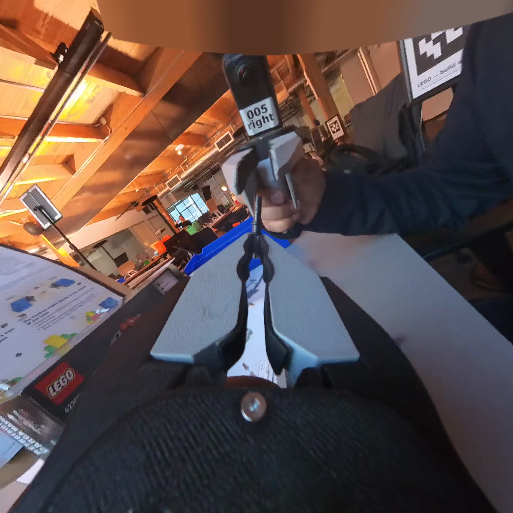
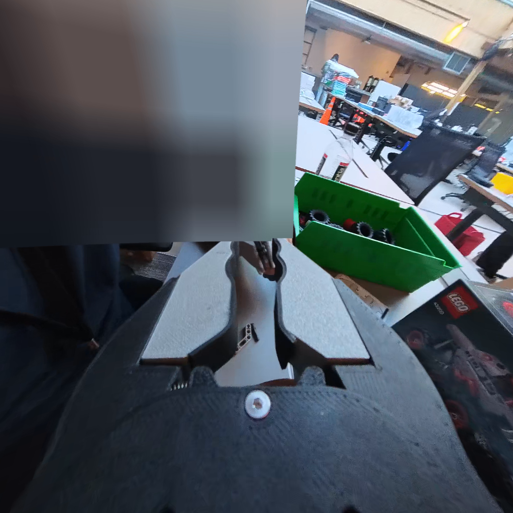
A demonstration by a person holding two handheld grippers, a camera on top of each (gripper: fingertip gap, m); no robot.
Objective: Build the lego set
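Observation:
In the left wrist view my left gripper (image 1: 256, 247) is shut on a thin black axle-like lego piece (image 1: 257, 219) that sticks out past its tips. My right gripper (image 1: 273, 200) faces it, held by a hand in a dark sleeve, jaws apart, with the black piece's far end against one finger. In the right wrist view my right gripper (image 2: 255, 256) is open, and the black piece (image 2: 263, 252) lies close to its right pad. A small grey-black angled beam (image 2: 245, 337) lies on the white table (image 2: 249, 366) below the fingers.
A green bin (image 2: 369, 255) holding black tyres and red parts stands at the right, a water bottle (image 2: 336, 158) behind it. A dark lego box (image 2: 472, 347) lies nearer; it also shows in the left wrist view (image 1: 61, 385) beside an instruction sheet (image 1: 41, 305). A blue bin (image 1: 219, 251) stands behind. Left and right tips are no more than a few centimetres apart.

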